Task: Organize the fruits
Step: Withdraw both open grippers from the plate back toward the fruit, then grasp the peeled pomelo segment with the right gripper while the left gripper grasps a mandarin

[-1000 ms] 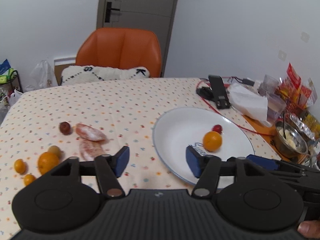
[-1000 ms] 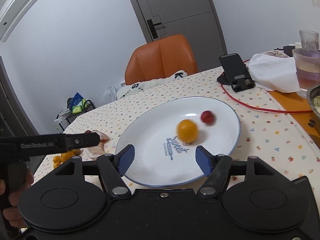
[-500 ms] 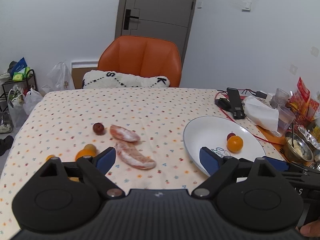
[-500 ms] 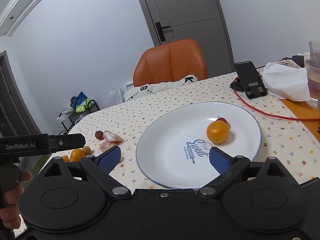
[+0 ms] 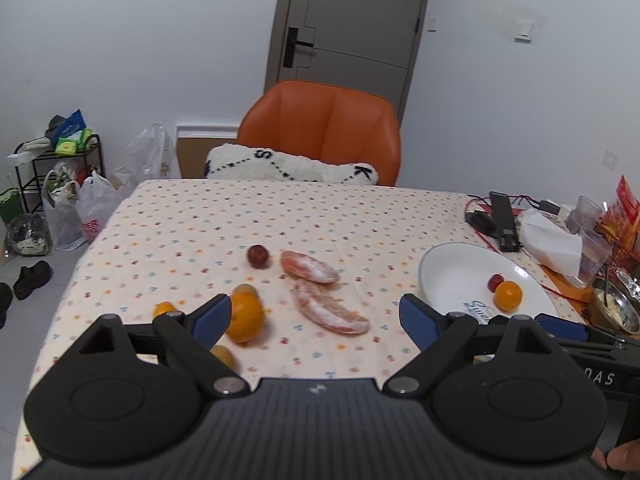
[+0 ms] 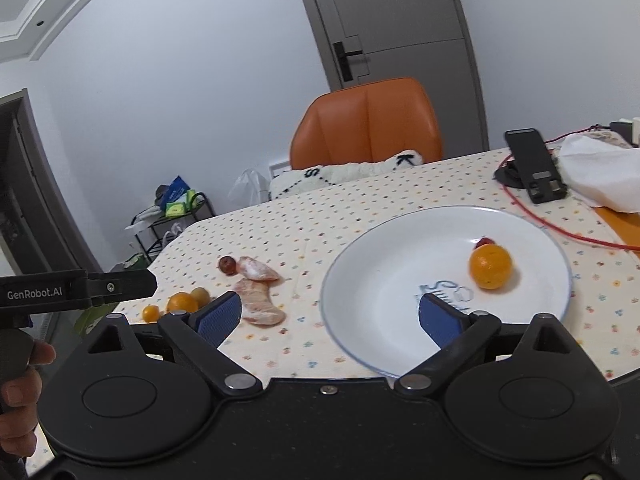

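Polka-dot tablecloth (image 5: 208, 216) covers the table, grey door and orange chair (image 5: 324, 132) behind, cushion (image 5: 288, 166) lettered "S" and "K" on the seat. Far left on the cloth: small kumquat (image 5: 163, 309), then a mandarin (image 5: 244, 317) just beside the left gripper's (image 5: 314, 316) left fingertip, another small yellow fruit behind it and one nearer, partly hidden by the finger. Next, a dark red jujube (image 5: 258, 256), then two peeled pomelo segments (image 5: 326, 294), one behind the other; the near one's long axis runs near-right to far-left. Left gripper jaws spread wide, holding nothing, hovering over the near edge; the loose fruit lies ahead of it, so it looks the nearer tool for the next pick, likely the mandarin or the near segment. To the right, white plate (image 6: 352, 280) printed "Sweet", partly readable, already holding one mandarin (image 6: 490, 266) with a small red fruit touching behind it. Right gripper (image 6: 330, 314) also wide open and empty, its right finger over the plate's near rim. "GenRobot.AI" reads on the left tool's side in the right view. Far right: phone stand (image 6: 536, 170), red cable, tissue, cups, snack packs.
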### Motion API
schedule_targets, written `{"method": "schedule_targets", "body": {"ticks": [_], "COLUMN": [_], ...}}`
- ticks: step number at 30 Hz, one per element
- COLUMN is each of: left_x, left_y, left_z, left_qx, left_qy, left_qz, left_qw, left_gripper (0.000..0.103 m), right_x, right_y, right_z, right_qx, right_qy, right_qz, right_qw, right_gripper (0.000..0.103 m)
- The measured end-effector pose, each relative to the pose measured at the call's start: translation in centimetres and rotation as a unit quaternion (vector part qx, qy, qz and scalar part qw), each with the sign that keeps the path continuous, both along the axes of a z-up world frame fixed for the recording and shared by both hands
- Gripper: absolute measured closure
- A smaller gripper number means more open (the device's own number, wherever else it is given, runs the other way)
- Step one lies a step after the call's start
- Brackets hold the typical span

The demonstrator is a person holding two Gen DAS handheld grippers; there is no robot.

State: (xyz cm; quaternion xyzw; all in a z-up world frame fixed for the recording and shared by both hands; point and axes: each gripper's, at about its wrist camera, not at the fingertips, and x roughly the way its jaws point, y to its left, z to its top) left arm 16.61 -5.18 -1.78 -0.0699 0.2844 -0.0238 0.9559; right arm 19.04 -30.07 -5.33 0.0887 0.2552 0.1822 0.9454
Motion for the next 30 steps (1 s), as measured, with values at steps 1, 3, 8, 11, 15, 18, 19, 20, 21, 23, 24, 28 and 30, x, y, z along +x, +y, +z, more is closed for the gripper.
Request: {"method": "schedule_targets", "body": {"ticks": [1,3,8,11,15,18,19,20,21,23,24,28,30], "left_x": [-0.1,-0.1,-0.5,-0.6,-0.6,-0.6,-0.6,-0.6,-0.5,-0.3,-0.2,0.2,0.6], "left_y": [0.3,1.1,2.8,3.8,5.0,5.9,6.2,6.5,6.8,7.4,7.7,8.6,8.9], "left_z": [0.0,-0.2,-0.8,-1.2,-1.7,-2.2,-2.3,-2.5,-2.6,-2.9,-3.0,-3.5,-3.7], "left_qx": [0.000,-0.003,-0.002,-0.006,-0.009,-0.016,-0.019,-0.021,-0.024,-0.029,-0.032,-0.038,-0.038], "left_qy": [0.002,0.005,0.010,0.014,0.018,0.021,0.022,0.023,0.023,0.025,0.027,0.031,0.034], "left_qz": [0.005,0.011,0.022,0.029,0.039,0.046,0.047,0.050,0.051,0.056,0.058,0.066,0.068], "left_qw": [1.0000,0.9999,0.9997,0.9995,0.9990,0.9986,0.9984,0.9983,0.9981,0.9977,0.9974,0.9966,0.9964], "left_gripper": [0.013,0.013,0.014,0.014,0.014,0.015,0.016,0.016,0.018,0.022,0.026,0.036,0.038], "right_x": [0.1,0.1,0.3,0.4,0.9,1.4,1.5,1.6,1.8,2.1,2.2,2.9,3.3], "right_y": [0.2,0.8,2.4,3.3,4.5,5.3,5.5,5.8,6.1,6.6,6.9,7.7,8.0], "right_z": [0.0,-0.1,-0.3,-0.3,-0.4,-0.6,-0.7,-0.7,-0.7,-0.8,-0.8,-1.0,-1.2], "right_qx": [0.001,-0.002,-0.007,-0.010,-0.012,-0.015,-0.017,-0.019,-0.021,-0.023,-0.025,-0.030,-0.031], "right_qy": [0.001,0.001,0.002,0.003,0.007,0.013,0.015,0.016,0.017,0.018,0.019,0.023,0.027], "right_qz": [0.004,0.010,0.029,0.039,0.053,0.062,0.065,0.067,0.070,0.074,0.076,0.083,0.086], "right_qw": [1.000,1.000,1.000,0.999,0.999,0.998,0.998,0.997,0.997,0.997,0.997,0.996,0.995], "right_gripper": [0.007,0.007,0.008,0.011,0.015,0.018,0.018,0.019,0.019,0.019,0.020,0.022,0.022]}}
